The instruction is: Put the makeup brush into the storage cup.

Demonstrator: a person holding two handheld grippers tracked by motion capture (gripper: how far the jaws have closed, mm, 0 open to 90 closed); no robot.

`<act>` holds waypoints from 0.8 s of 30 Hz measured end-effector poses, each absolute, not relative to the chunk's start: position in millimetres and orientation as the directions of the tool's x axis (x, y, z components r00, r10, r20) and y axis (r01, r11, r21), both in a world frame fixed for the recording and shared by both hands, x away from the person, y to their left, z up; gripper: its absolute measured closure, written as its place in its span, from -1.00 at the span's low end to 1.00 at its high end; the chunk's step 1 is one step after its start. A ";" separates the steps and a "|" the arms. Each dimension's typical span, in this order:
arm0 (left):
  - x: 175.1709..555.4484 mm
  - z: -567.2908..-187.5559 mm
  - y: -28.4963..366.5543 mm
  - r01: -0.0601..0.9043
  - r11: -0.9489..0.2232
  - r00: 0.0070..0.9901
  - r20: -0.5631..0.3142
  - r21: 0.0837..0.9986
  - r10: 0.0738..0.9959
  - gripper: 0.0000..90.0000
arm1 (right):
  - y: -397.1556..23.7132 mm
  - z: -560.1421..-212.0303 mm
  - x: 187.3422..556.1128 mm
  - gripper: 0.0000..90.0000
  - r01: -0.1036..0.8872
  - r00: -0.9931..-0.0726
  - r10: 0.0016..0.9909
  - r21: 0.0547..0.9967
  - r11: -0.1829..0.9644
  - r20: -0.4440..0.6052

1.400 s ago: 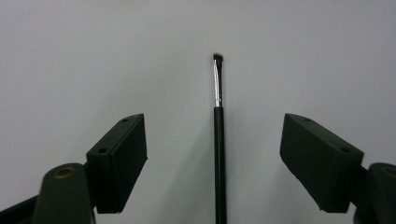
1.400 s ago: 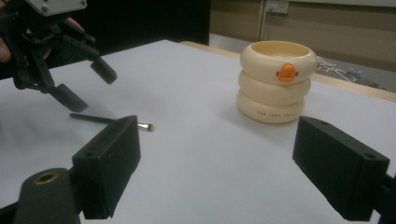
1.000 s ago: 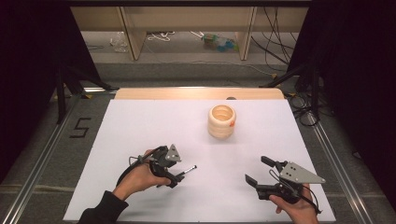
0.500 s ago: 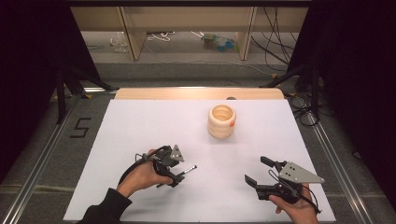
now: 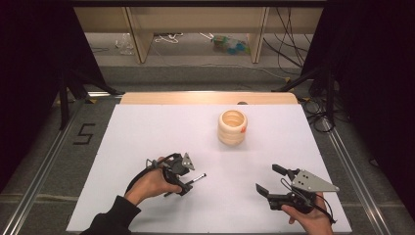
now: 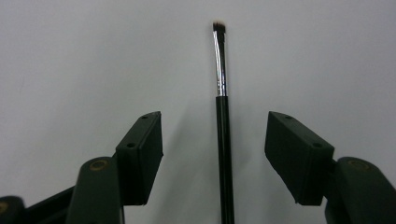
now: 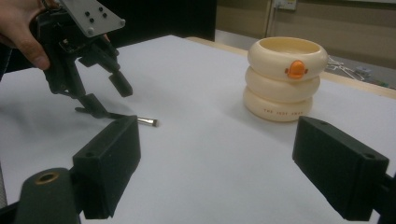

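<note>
White tabletop (image 5: 147,132) with a wooden strip (image 5: 205,98) along far edge. Grey floor (image 5: 205,73) beyond, marked with a black "5" (image 5: 84,133). Wooden shelf legs (image 5: 139,34) at back, loose cables (image 5: 169,38) underneath. Black curtains (image 5: 34,58) both sides. Dim room, lit from above.

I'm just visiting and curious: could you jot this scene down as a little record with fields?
Surface: white table
Left gripper: jaws apart and just been closing, brush between them, pads not touching it
Brush: thin, black handle, silver ferrule, lying flat on the table
Right gripper: open, nothing between its jaws, near the table's front right
Holder: cream, ringed, orange mark on its side, upright, apart from both grippers
</note>
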State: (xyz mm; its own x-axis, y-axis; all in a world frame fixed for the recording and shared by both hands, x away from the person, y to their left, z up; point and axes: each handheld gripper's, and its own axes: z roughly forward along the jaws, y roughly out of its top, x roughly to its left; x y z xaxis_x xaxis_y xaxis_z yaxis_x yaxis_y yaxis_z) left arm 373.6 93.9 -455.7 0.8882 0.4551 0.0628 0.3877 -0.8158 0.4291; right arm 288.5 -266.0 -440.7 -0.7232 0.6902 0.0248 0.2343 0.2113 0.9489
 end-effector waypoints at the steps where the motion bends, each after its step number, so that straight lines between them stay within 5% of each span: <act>1: 373.9 -455.4 93.9 0.388 -0.817 0.888 0.066 0.427 0.455 -0.14 | -265.9 -440.8 288.7 -0.64 0.231 -0.726 0.688 0.949 0.213 0.023; 24: 377.7 -460.0 87.2 0.392 -0.849 0.901 0.039 0.354 0.433 0.32 | -265.8 -441.0 290.0 -0.63 0.204 -0.724 0.690 0.952 0.227 -0.010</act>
State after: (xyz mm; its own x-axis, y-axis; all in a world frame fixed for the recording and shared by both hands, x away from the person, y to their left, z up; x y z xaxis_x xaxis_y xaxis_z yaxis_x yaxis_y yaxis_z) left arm 377.7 87.2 -460.0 0.9007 0.4327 0.0393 0.3923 -0.8488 0.3544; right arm 290.0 -265.8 -441.0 -0.7239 0.6898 -0.0096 0.2040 0.2273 0.9522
